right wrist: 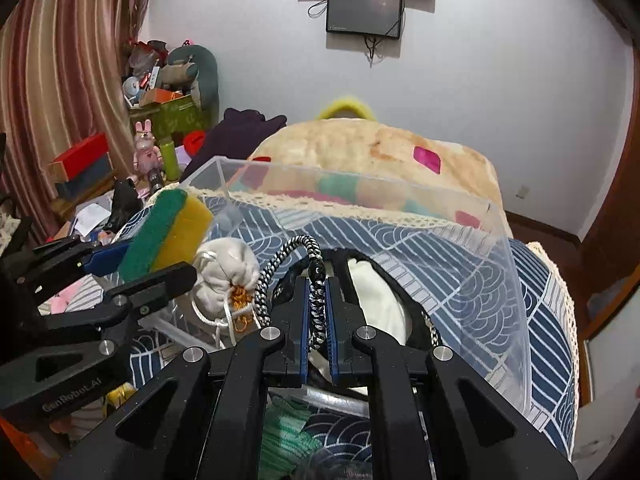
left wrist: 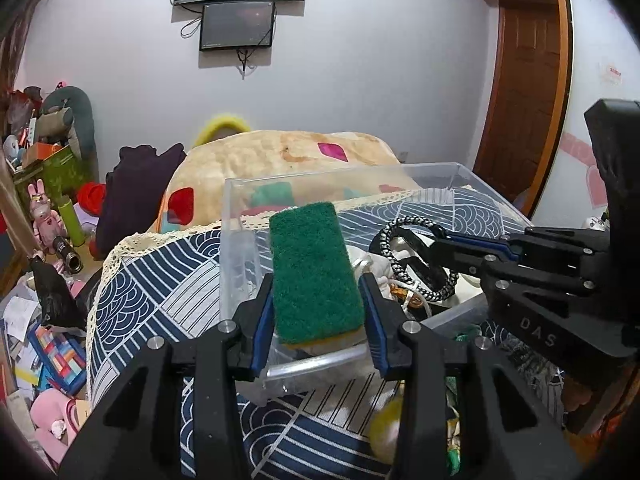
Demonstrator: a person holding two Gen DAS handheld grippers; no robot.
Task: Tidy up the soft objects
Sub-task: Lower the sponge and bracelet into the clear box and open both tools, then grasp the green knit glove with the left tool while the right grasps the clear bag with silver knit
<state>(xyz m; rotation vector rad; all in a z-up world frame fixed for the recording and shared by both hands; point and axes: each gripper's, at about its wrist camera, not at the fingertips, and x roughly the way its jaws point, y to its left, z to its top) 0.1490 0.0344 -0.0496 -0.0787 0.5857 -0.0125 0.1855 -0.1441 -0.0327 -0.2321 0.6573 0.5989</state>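
Note:
My left gripper (left wrist: 318,300) is shut on a green and yellow scouring sponge (left wrist: 314,276), held over the near rim of a clear plastic bin (left wrist: 240,216). The sponge also shows in the right wrist view (right wrist: 168,236), with the left gripper (right wrist: 132,264) beside it. My right gripper (right wrist: 317,304) is shut on a black and white braided cord (right wrist: 298,256) of a black bag (right wrist: 400,280) lying in the bin (right wrist: 500,280). The right gripper (left wrist: 436,248) and the cord (left wrist: 400,240) show in the left wrist view. A white drawstring pouch (right wrist: 228,272) lies in the bin.
The bin sits on a blue wave-patterned cloth (left wrist: 160,280) with a lace edge. A large beige patterned pillow (left wrist: 288,156) lies behind it. Cluttered toys and boxes (left wrist: 44,208) fill the left side. A green knitted item (right wrist: 288,436) lies under my right gripper.

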